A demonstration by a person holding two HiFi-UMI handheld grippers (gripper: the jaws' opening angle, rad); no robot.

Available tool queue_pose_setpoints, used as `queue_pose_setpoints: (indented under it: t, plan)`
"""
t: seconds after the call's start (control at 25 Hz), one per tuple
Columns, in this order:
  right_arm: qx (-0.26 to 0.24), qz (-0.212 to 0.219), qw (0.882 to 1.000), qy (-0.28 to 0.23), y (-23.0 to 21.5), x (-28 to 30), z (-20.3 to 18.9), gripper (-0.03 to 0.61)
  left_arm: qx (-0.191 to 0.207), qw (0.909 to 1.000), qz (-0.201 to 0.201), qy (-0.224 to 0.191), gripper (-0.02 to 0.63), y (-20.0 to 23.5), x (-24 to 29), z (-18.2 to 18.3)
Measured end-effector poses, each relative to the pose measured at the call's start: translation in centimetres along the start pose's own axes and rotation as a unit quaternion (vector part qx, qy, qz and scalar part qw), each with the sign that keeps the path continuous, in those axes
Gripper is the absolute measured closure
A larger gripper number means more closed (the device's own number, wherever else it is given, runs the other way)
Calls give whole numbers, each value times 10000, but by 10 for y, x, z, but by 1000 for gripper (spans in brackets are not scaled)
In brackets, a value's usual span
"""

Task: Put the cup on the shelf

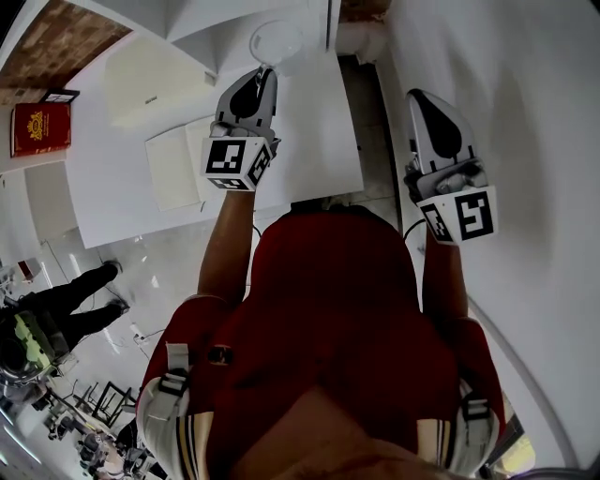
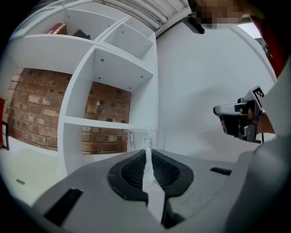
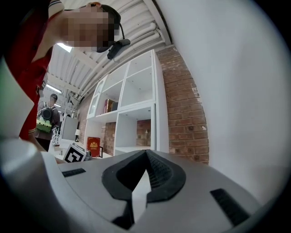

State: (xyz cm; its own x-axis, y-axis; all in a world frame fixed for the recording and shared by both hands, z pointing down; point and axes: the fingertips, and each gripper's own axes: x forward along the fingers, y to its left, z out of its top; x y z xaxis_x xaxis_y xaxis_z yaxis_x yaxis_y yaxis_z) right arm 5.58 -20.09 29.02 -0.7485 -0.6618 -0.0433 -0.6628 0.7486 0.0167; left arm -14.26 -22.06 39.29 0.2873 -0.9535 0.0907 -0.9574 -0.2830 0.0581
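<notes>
Pinched cup (image 2: 137, 139) by its wall in left claw (image 2: 147, 152), just before shelf (image 2: 97, 122), with right claw (image 3: 146, 154) pressed together, empty; likely mid-carry, next needing a level reach into a compartment, then release.

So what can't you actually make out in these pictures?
- Clear cup, left gripper view: the left tool pinching its wall hides most of it, so I cannot tell whether it holds anything.
- Same cup, head view: being see-through, it fades against the white shelf.
- Red book, head view: the cover print is too small to read.
- Bystander, head view: small, dark and warped near the picture's edge.
</notes>
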Motion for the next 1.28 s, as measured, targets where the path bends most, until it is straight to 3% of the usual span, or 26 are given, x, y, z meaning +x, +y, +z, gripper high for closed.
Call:
queue_pose_setpoints:
  t: [1.28]
  plan:
    - [137,-534,9975,433,-54,51,-37,581,-1,9974,85,716,586,49,117,-86]
